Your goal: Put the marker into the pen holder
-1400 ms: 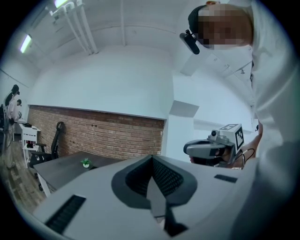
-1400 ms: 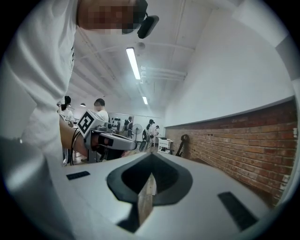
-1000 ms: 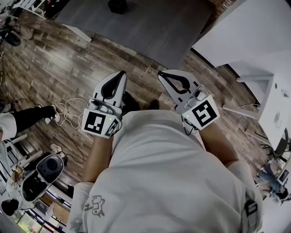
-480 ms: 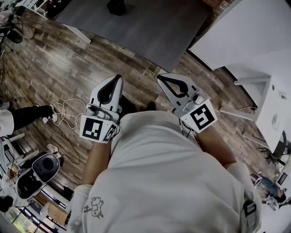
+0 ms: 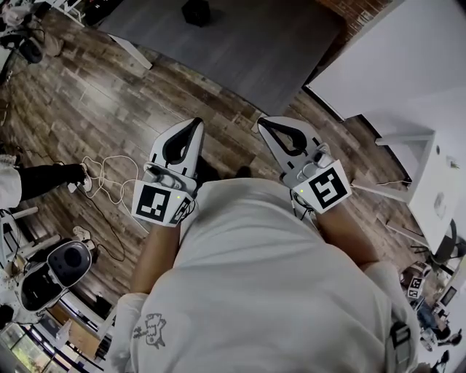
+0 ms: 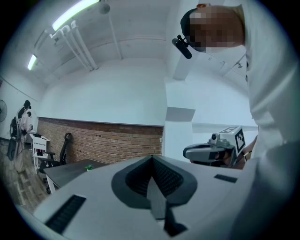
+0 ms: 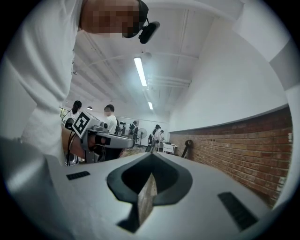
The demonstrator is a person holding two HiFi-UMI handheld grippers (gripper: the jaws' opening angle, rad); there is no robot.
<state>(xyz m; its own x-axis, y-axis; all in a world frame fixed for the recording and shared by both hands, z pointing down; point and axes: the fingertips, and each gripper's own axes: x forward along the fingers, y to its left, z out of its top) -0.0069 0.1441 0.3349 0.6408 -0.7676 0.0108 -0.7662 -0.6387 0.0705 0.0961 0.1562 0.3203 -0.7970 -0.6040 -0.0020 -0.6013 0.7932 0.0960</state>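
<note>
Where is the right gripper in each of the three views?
Head view: right gripper just right of centre, jaws shut.
Left gripper view: it sits at middle right, seen side-on.
Right gripper view: its own shut jaws fill the bottom centre.
Shared landmark: the brick wall.

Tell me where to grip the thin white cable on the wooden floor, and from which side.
Probably a single outer loop of the thin white cable, where it lies clear of the tangle, from straight above: it lies slack and flat on the wooden floor, so no side gives purchase. The nearer left tool is shut and must open first.
</note>
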